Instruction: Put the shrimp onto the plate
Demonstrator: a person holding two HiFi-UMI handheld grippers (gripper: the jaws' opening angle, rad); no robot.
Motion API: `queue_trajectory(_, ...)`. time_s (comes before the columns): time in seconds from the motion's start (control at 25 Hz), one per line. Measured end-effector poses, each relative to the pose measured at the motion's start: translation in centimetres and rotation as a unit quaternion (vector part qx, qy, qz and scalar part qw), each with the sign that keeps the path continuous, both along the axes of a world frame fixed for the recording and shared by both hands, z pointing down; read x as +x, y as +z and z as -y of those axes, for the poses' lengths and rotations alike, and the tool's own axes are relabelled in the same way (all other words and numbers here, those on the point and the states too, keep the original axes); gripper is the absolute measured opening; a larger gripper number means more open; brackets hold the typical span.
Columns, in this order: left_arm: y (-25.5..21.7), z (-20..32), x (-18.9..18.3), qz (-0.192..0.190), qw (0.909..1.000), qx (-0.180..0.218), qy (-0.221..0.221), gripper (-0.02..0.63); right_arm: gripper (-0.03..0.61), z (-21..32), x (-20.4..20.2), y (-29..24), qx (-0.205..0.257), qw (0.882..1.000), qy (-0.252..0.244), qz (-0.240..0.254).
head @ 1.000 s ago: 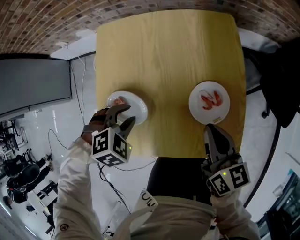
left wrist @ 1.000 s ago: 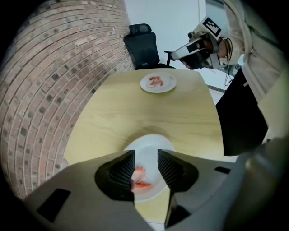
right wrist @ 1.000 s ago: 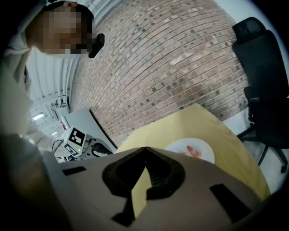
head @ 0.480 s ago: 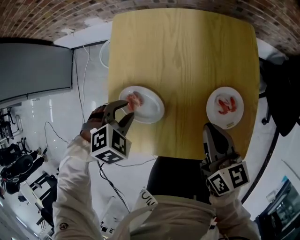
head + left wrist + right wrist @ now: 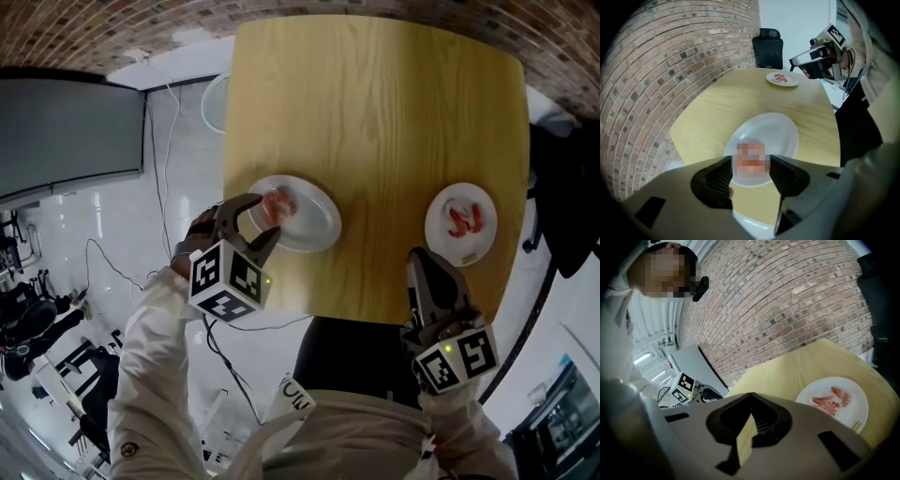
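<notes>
A pink shrimp lies between the jaws of my left gripper, over the left part of a white plate near the table's front left edge. In the left gripper view the shrimp sits between the ribbed pads above the plate; the jaws are opening and the pads stand slightly off it. A second white plate at the right holds two shrimp. My right gripper hangs shut and empty at the table's front edge, just short of that plate.
The yellow wooden table has rounded corners, and both plates sit close to its near edge. A brick wall curves behind it. A black office chair stands at the far side. Cables lie on the white floor at the left.
The head view has swung, so table and plates sit further right in the picture. The left gripper stays at the left plate with the shrimp and its jaws look wider. The right gripper has not moved.
</notes>
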State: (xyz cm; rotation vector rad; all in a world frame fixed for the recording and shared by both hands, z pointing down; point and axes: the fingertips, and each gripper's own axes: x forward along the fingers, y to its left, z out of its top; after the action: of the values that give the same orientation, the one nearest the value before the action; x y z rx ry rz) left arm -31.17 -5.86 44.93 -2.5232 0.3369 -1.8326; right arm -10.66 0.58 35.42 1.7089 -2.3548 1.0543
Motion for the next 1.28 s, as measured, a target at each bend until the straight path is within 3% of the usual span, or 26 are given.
queue_trajectory(0.36,0.8,0.5,1.7,0.019,0.9950,0.016,0.097,0.229,0.025,0.8,0.3,0.7,-0.008,1.000,0.016,0.001)
queue_trajectory(0.56,1.7,0.2,2.6,0.050,0.9826,0.034,0.176,0.229,0.025,0.7,1.1,1.3,-0.011,0.999,0.032,0.003)
queue_trajectory(1.28,2.8,-0.9,2.9,0.101,0.9522,-0.034,0.286,0.184,0.025,1.0,2.8,1.8,-0.017,0.998,0.067,0.008)
